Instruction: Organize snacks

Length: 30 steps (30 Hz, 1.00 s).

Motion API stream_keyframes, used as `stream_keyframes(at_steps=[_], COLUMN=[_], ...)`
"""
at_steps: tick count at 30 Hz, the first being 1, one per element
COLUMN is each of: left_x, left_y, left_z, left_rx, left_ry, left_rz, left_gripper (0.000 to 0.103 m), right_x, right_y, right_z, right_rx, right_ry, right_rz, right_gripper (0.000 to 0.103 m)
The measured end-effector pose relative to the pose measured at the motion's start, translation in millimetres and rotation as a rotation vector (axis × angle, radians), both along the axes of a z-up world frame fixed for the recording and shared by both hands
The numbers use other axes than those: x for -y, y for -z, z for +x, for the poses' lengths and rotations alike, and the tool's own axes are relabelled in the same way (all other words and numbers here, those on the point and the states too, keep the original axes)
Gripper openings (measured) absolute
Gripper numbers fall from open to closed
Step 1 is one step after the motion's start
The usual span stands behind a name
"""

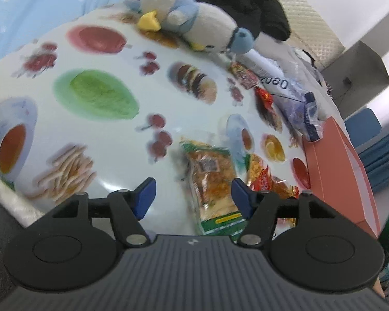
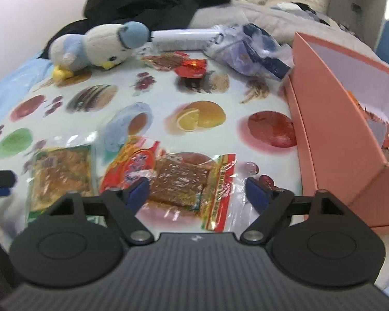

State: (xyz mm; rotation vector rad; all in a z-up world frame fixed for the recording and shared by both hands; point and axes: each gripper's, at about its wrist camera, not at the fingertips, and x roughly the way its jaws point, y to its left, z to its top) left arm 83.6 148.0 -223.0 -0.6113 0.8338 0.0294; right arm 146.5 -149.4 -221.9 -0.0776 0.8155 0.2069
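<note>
**Both claws released over the snack packets**

Left wrist: my left gripper [image 1: 193, 194] hangs released above the green-edged packet [image 1: 211, 181]; I'd centre it between the pads before clenching. At 2 o'clock a white tube [image 1: 267, 73] reads "080"; the rest is blurred.

Right wrist: my right gripper [image 2: 195, 190] is released over the red-edged packet [image 2: 179, 178]. The pink box [image 2: 334, 119] waits at 3 o'clock. Packet print is unreadable.

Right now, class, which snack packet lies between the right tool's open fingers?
The red-edged packet, holding a brown slab; the green-edged packet lies left of it.
</note>
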Motion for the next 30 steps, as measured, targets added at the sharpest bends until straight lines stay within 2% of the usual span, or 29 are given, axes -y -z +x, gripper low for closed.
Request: stream_keyframes(at_steps=[4,6,11,12,13,16,17,19,22,24,25,27,28,30], left_x=[14.2,21.4,43.5,47.2,50.2,55.8,56.6,58.5,60.9,60.6,60.1,61.8,63.6,66.3], left_y=[-3.2,-3.5,-1.4,1.1,4.1,14.4,18.2,23.0,24.1,24.9,25.5,26.7,26.8,27.4], left_z=[13.8,22.6,43.0,47.4,51.6,57.7,59.1,58.0,58.6,60.5,61.2,62.3,62.6,63.4], left_rx=[0.014,0.018,0.039,0.032,0.020,-0.006,-0.019,-0.015,-0.016,-0.017,-0.017,-0.015,-0.014,-0.014], left_ry=[0.045,0.061,0.116,0.133,0.151,0.183,0.190,0.201,0.208,0.217,0.219,0.225,0.232,0.243], left_rz=[0.068,0.116,0.285,0.305,0.319,0.339,0.338,0.336,0.344,0.329,0.321,0.315,0.317,0.306], left_gripper=[0.071,0.072,0.072,0.072,0.071,0.067,0.060,0.060,0.059,0.053,0.052,0.048,0.046,0.034], right_x=[0.4,3.9,4.2,4.8,7.4,13.0,11.8,11.3,7.1,1.2,-1.4,-6.8,-9.5,-18.0], right_y=[5.1,8.0,21.6,25.6,28.5,34.7,35.4,35.2,32.5,29.3,28.1,25.8,24.6,22.8], right_z=[9.1,13.5,21.0,22.0,23.1,23.9,23.0,23.1,21.9,19.4,18.0,15.3,14.6,11.5], right_rx=[0.003,-0.006,-0.023,-0.028,-0.032,-0.038,-0.030,-0.036,-0.039,-0.036,-0.034,-0.034,-0.032,-0.012], right_ry=[0.055,0.083,0.045,0.031,0.029,0.024,0.007,-0.014,-0.052,-0.089,-0.101,-0.131,-0.139,-0.152], right_rz=[-0.038,-0.025,-0.004,0.011,0.035,0.071,0.063,0.060,0.054,0.055,0.051,0.054,0.049,-0.004], right_gripper=[0.090,0.090,0.091,0.097,0.102,0.103,0.103,0.103,0.088,0.071,0.066,0.051,0.051,0.050])
